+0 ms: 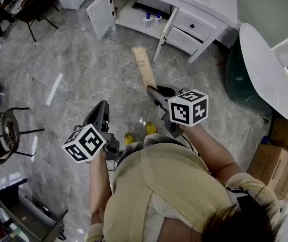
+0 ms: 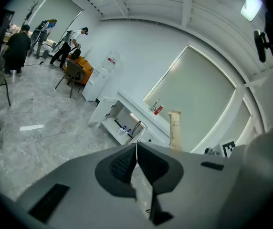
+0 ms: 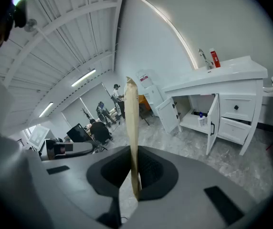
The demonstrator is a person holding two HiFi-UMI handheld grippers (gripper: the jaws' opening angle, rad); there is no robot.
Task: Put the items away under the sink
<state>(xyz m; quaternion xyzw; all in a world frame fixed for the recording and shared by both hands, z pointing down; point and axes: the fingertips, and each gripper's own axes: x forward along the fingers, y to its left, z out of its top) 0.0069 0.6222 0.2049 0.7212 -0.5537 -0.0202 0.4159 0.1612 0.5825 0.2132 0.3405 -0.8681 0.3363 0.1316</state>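
Cardboard-brown flat packet (image 1: 143, 64) is pinched edge-on in the right gripper (image 1: 153, 89), well short of the open sink cabinet (image 1: 129, 19), where two bottles (image 1: 152, 19) are already shelved. Left gripper (image 2: 136, 147) is closed on nothing. Packet's yet to be stowed, looks like.

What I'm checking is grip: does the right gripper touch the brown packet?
Touching. The right gripper view shows the right gripper shut on the brown packet, no gap.
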